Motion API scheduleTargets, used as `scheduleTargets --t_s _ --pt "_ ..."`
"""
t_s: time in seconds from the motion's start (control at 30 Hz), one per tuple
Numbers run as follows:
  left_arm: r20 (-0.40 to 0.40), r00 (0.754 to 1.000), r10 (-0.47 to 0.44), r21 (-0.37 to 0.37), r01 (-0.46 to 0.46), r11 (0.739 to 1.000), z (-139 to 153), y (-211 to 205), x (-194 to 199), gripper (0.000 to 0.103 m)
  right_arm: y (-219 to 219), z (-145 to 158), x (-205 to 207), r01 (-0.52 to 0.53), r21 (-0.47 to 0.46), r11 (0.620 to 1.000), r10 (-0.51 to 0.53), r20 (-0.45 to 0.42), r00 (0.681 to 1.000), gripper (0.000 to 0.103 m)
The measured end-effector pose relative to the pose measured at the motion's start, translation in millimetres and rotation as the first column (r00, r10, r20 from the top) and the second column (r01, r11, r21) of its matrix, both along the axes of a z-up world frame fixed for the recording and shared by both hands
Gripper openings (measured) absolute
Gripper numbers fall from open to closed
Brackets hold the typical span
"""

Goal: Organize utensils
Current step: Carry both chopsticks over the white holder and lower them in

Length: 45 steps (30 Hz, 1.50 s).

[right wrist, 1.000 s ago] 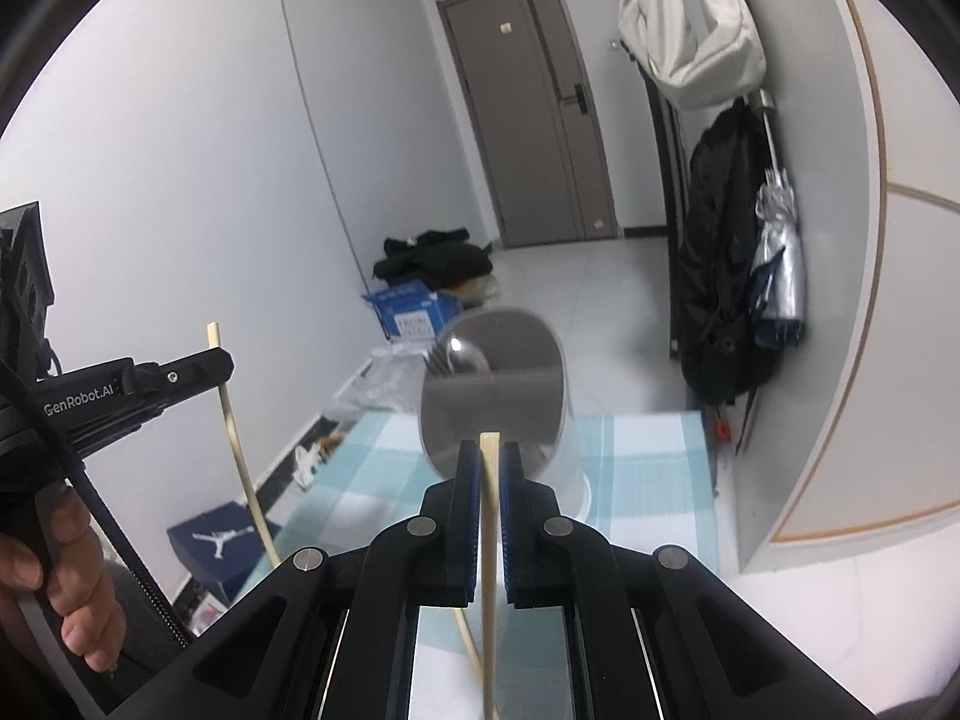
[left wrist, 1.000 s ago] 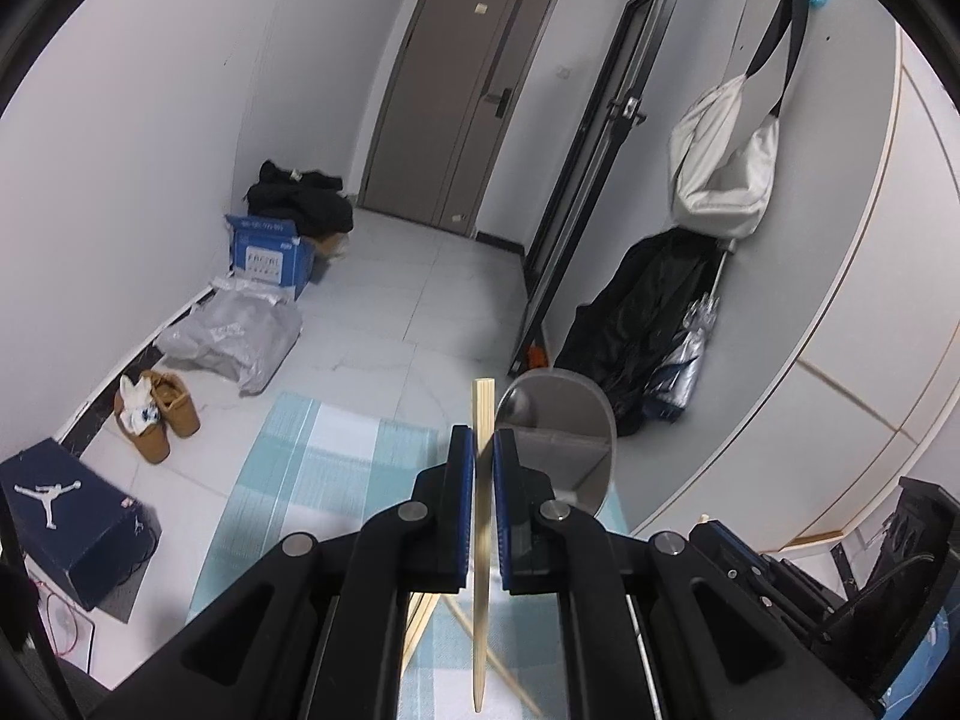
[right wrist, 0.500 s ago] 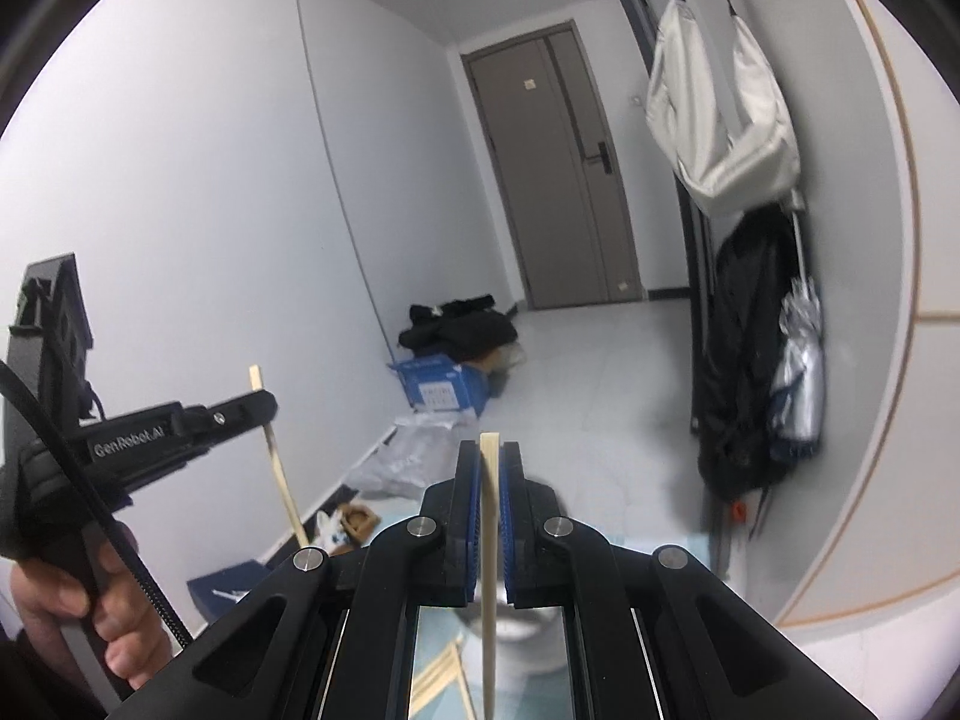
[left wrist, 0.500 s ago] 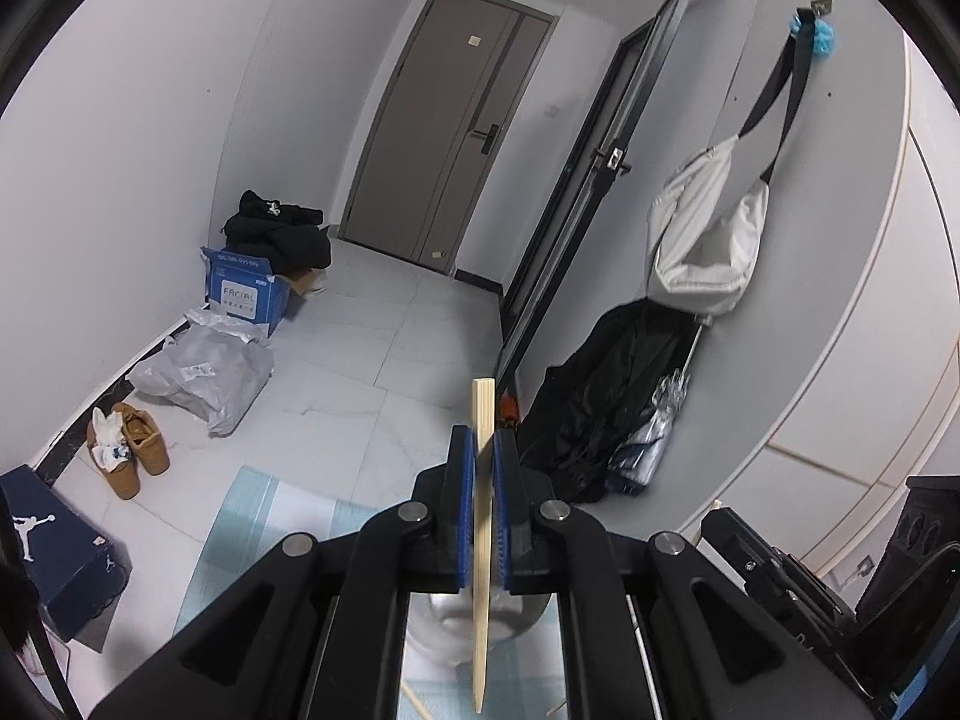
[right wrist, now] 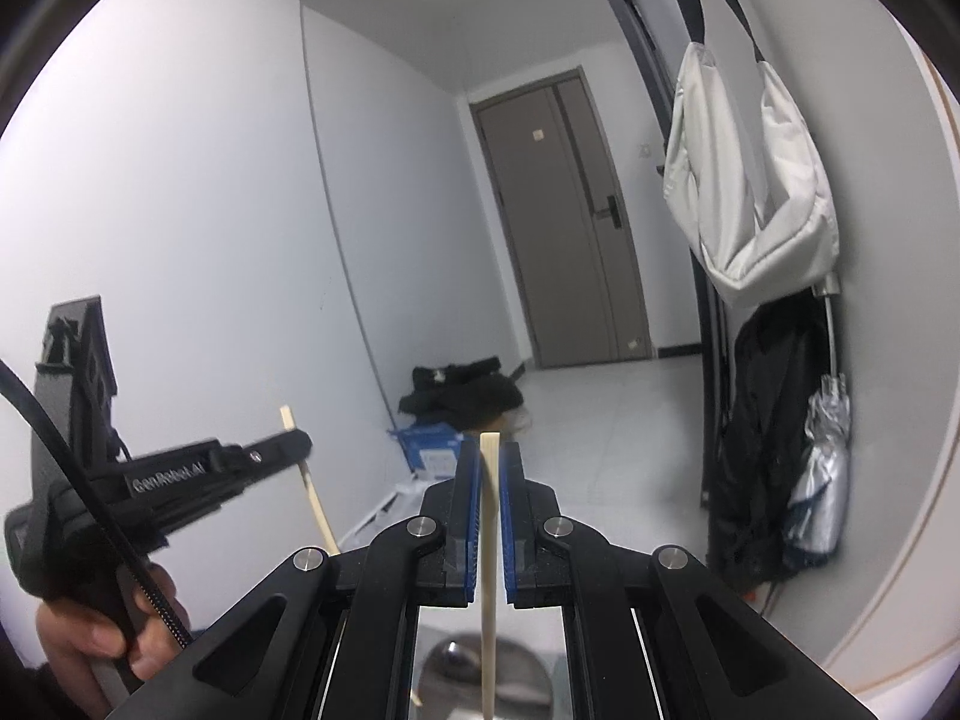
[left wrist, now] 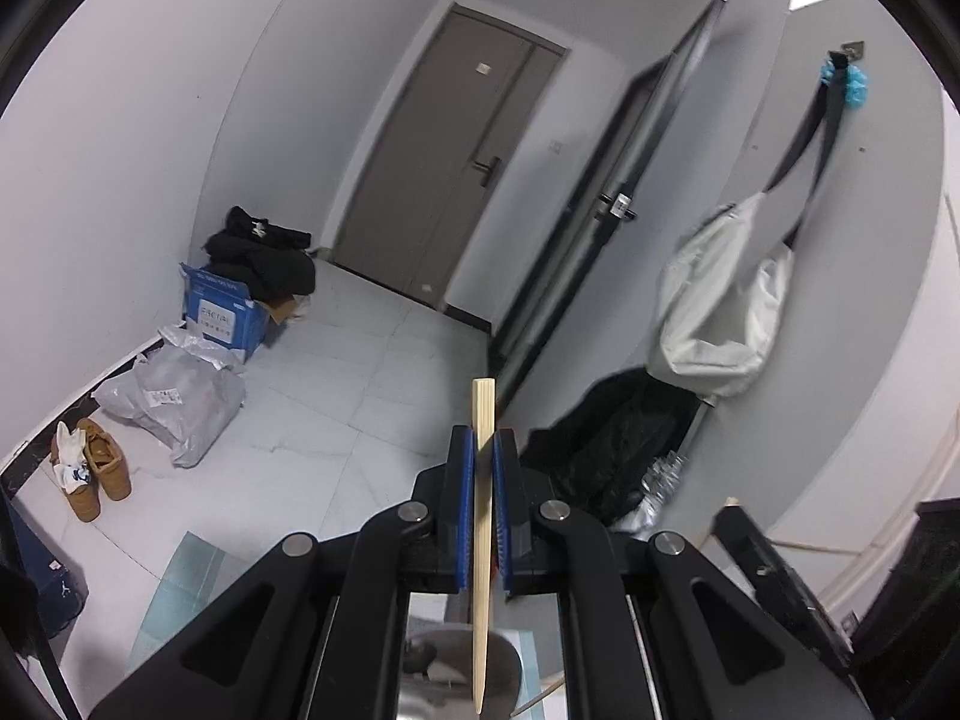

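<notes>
Both grippers raised since earlier, steel utensil holder [right wrist: 486, 669] now low in view, left gripper [left wrist: 485, 450] fingers clamped on a chopstick [left wrist: 482, 540], right gripper [right wrist: 491, 462] fingers clamped on another chopstick [right wrist: 489, 570].

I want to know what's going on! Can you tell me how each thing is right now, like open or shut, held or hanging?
Left gripper: shut on a chopstick.
Right gripper: shut on a second chopstick.
Brown door: closed.
Black door: open.
White bag: hanging on wall.
Blue box: open, clothes piled on top.
</notes>
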<state>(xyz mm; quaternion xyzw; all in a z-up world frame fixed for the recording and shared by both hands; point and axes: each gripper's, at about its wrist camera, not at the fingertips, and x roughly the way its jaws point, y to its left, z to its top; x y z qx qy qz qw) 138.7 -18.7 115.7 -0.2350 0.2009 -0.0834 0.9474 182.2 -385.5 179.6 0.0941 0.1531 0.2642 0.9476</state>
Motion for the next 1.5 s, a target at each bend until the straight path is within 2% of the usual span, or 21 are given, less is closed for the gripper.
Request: scheduleTargets --t_s 0.1,0.23,0.4,0.63,1.13,1.3,1.37,1.43,1.5 --pt "0.001 0.999 0.032 -0.012 -0.032 0.999 -12.2 0.1 9.3 0.003 3.2 -5.8 5.8 0.006 0.002 1.0 -0.006 0.077 0.997 0.005" --pt "-0.007 0.999 0.042 -0.01 -0.042 0.999 -23.2 -1.4 20.8 0.003 13.7 -18.5 16.7 -0.009 -0.018 1.0 0.011 0.112 0.994 0.005" --pt "-0.008 0.999 0.034 0.004 -0.034 0.999 -31.3 -5.0 31.5 0.003 19.5 -39.5 31.3 -0.045 -0.026 0.999 0.047 0.086 0.995 0.005" --pt "0.01 1.0 -0.014 0.075 0.013 0.997 -39.7 -23.9 35.2 0.003 20.3 -57.9 33.2 -0.057 -0.043 0.997 0.06 0.082 0.995 0.005" --pt "-0.023 0.996 -0.089 0.158 0.092 0.983 -52.9 -31.3 27.2 0.003 7.9 -78.4 31.0 -0.062 -0.035 0.997 0.064 0.038 0.997 0.006" --pt "-0.047 0.99 -0.133 0.202 0.14 0.969 -55.8 -34.0 19.8 0.003 12.1 -80.9 28.3 -0.11 -0.074 0.991 0.113 0.039 0.993 0.006" --pt "-0.052 0.989 -0.137 0.216 0.145 0.966 -56.5 -32.5 17.3 0.003 14.4 -84.2 21.0 -0.124 -0.102 0.987 0.131 0.066 0.989 0.006" --pt "-0.081 0.982 -0.172 0.204 0.186 0.961 -58.3 -31.3 18.3 0.003 18.4 -88.4 18.2 -0.131 -0.134 0.982 0.141 0.063 0.988 0.006" --pt "-0.102 0.974 -0.203 0.223 0.222 0.949 -59.5 -34.1 16.8 0.003 22.3 -93.2 16.4 -0.141 -0.158 0.977 0.151 0.055 0.987 0.005"
